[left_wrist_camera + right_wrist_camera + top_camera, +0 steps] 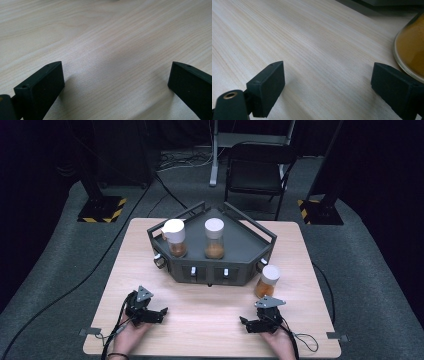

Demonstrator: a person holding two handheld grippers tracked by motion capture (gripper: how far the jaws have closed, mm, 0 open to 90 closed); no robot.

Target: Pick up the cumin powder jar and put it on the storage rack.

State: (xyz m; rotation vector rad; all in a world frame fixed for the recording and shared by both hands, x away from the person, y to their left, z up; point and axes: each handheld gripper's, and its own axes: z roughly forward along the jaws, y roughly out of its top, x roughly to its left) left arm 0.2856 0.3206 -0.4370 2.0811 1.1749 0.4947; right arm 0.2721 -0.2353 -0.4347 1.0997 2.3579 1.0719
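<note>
Judging by the rack (250,251) at frame centre, two jars (175,237) already stand inside it, while the third jar (266,281) waits on the table (210,320) just right of it. Both the left gripper (159,312) and right gripper (243,322) gape wide, holding nothing.

A pale wooden desk (210,312) carries a dark angular rack (240,251) at its far middle and, just beside the rack's right corner, a white-lidded jar (267,281) of orange powder.
</note>
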